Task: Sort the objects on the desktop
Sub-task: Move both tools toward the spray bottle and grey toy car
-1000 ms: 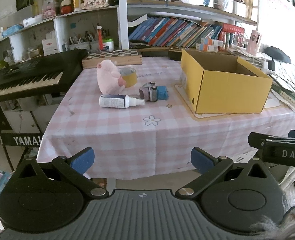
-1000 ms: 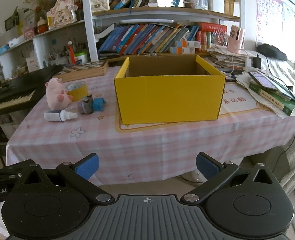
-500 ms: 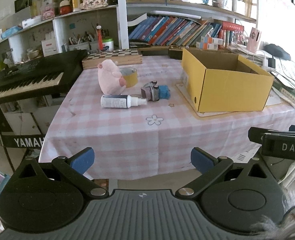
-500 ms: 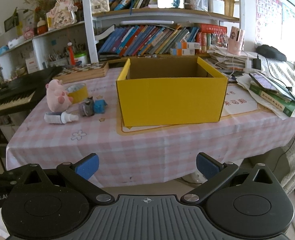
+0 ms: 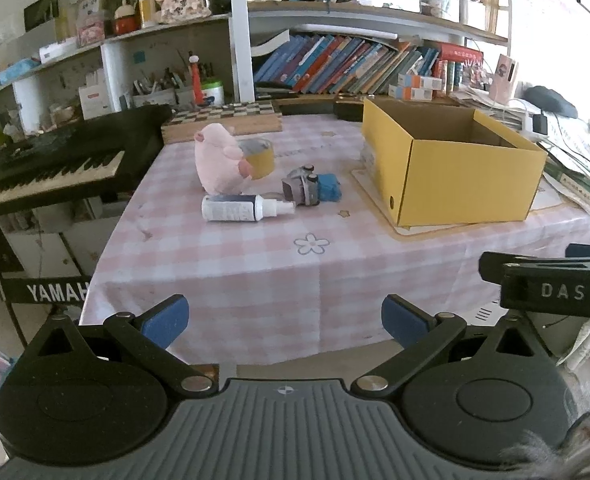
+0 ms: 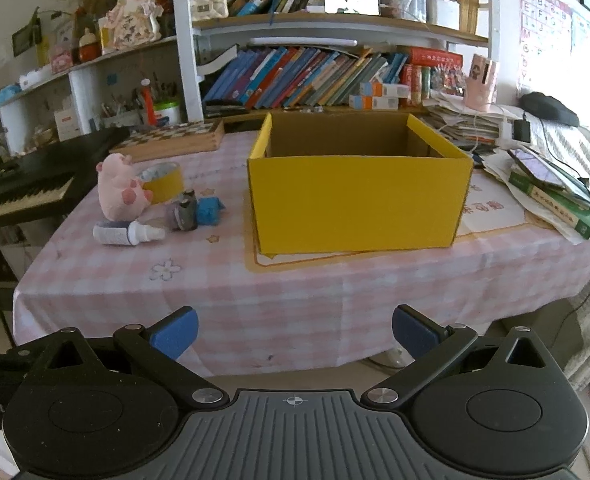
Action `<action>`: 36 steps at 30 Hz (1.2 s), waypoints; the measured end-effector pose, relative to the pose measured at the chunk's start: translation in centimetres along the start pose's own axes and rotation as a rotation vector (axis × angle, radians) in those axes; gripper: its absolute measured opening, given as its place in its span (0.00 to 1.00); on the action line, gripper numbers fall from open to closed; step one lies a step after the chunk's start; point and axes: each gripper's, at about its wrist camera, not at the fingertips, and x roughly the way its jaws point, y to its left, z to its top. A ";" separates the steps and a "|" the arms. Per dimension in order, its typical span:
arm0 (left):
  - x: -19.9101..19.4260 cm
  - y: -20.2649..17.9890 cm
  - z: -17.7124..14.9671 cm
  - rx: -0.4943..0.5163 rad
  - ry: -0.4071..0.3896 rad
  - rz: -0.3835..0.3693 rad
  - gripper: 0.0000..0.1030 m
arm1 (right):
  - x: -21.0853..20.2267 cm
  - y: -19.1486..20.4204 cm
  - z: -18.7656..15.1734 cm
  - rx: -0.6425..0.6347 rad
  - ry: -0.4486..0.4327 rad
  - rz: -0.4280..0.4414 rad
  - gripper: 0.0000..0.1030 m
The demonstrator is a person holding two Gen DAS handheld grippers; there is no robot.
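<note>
A pink plush pig (image 5: pixel 219 160) (image 6: pixel 117 188) stands on the pink checked tablecloth (image 5: pixel 279 264) (image 6: pixel 295 280), with a yellow tape roll (image 5: pixel 258 157) (image 6: pixel 162 181) behind it. A white spray bottle (image 5: pixel 243 208) (image 6: pixel 127 234) lies on its side in front. Beside it sit a small grey toy (image 5: pixel 300 191) (image 6: pixel 183 213) and a blue crumpled piece (image 5: pixel 329 191) (image 6: pixel 210 210). The open yellow cardboard box (image 5: pixel 451 168) (image 6: pixel 359 196) stands to their right. My left gripper (image 5: pixel 285 316) and right gripper (image 6: pixel 295 330) are both open, empty, and held before the table's front edge.
A black keyboard (image 5: pixel 51 168) (image 6: pixel 19 188) stands left of the table. A wooden chessboard (image 5: pixel 223 118) (image 6: pixel 171 140) lies at the back. Bookshelves (image 6: pixel 319 76) fill the rear wall. Stacked books and papers (image 6: pixel 551 196) crowd the right edge. The right gripper's body (image 5: pixel 551 284) shows at the left wrist view's right.
Both grippers have drifted slightly back from the table and stay open. Objects on the table have not moved.
</note>
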 end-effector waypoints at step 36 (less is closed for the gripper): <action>7.8 4.8 2.7 -0.024 0.053 -0.045 0.99 | 8.1 5.9 3.2 -0.092 0.039 0.215 0.87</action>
